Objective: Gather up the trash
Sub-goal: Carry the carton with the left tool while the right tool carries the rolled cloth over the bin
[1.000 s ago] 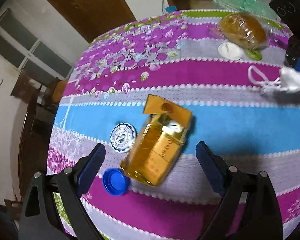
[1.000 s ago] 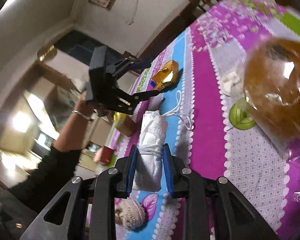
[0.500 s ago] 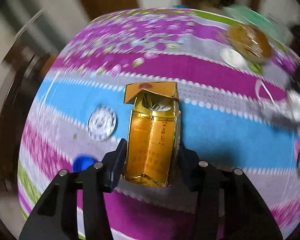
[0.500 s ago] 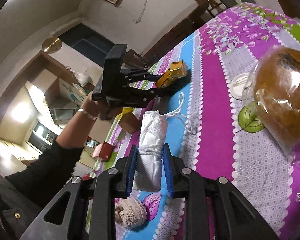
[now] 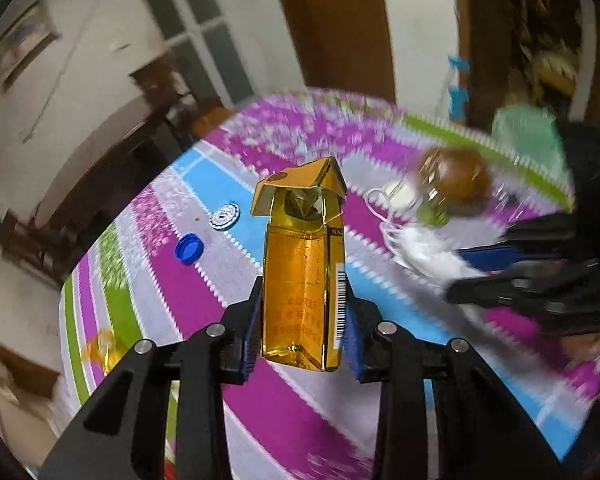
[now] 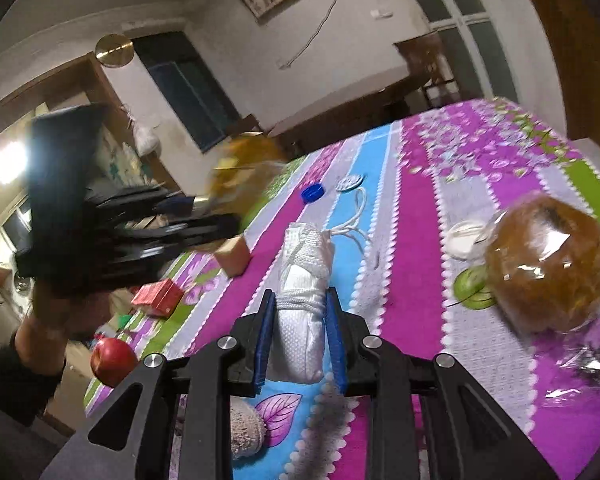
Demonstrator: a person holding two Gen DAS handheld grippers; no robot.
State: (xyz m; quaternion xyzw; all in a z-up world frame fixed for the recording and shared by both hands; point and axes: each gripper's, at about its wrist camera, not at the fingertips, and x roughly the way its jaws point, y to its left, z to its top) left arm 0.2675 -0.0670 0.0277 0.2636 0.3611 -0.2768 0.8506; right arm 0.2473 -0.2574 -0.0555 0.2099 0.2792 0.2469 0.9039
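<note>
Above striped tablecloth (image 5: 236, 292), left gripper (image 5: 302, 332) jaws clamping raised gold box (image 5: 300, 288), right gripper (image 6: 300, 340) jaws around white mask (image 6: 304, 300).

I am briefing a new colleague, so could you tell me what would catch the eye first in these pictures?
First, the shiny gold box with its flap open, clamped in the left gripper above the striped tablecloth. Next, the rolled white cloth pinched in the right gripper. To its right lies a wrapped brown bun.
</note>
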